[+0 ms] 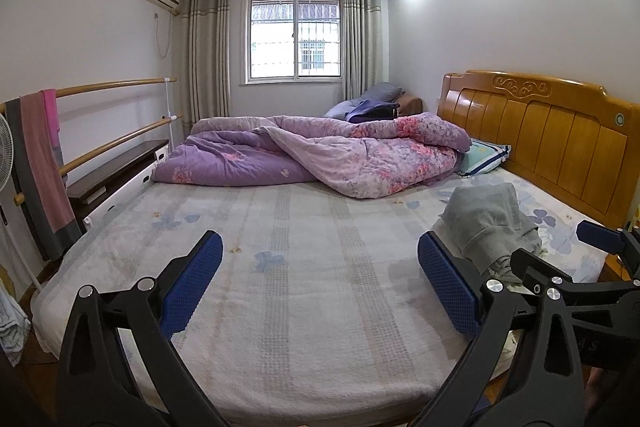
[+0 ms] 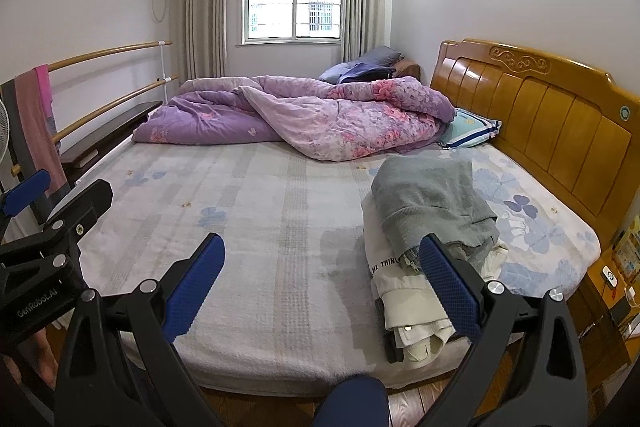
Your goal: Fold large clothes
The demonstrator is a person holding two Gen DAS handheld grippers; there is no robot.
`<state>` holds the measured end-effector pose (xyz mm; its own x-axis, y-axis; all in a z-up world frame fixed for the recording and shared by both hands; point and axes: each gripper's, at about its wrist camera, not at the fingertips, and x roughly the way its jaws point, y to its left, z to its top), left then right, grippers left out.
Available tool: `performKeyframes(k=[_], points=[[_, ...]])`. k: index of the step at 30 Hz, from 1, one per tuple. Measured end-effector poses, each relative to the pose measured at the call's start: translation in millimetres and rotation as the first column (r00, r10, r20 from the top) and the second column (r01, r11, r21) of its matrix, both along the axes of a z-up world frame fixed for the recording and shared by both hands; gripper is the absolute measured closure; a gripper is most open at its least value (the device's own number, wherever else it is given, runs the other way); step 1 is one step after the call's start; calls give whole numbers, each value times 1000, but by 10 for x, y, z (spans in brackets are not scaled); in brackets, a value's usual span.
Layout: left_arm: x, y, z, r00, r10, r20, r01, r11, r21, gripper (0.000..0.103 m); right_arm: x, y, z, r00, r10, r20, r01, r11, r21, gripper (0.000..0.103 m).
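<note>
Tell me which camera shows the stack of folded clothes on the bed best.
The right wrist view: the stack of folded clothes shows whole, grey garment on top, white one beneath. In the left wrist view only the grey top shows, partly behind that gripper's own fingers.

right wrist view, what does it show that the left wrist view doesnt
Only the right wrist view shows the cream white jacket with black lettering under the folded grey sweater, and the wooden bedside table. Only the left shows the light cloth by the floor. Both share the purple floral quilt, and both grippers open.
</note>
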<state>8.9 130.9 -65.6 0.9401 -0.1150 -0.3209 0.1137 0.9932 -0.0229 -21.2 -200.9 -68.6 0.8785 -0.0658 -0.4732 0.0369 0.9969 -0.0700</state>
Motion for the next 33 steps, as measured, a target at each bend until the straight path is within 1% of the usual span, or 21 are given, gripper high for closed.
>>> performKeyframes(k=[10, 16, 33], points=[[4, -24, 2, 1000, -7, -5, 7, 1000, -7, 5, -10, -15, -5, 1000, -11, 0, 11, 1000, -3, 9], [23, -40, 8, 1000, -5, 0, 5, 1000, 4, 5, -32, -10, -8, 1000, -17, -4, 17, 1000, 3, 9], [24, -32, 4, 1000, -6, 1, 6, 1000, 4, 5, -40, -15, -9, 1000, -19, -5, 19, 1000, 7, 9]])
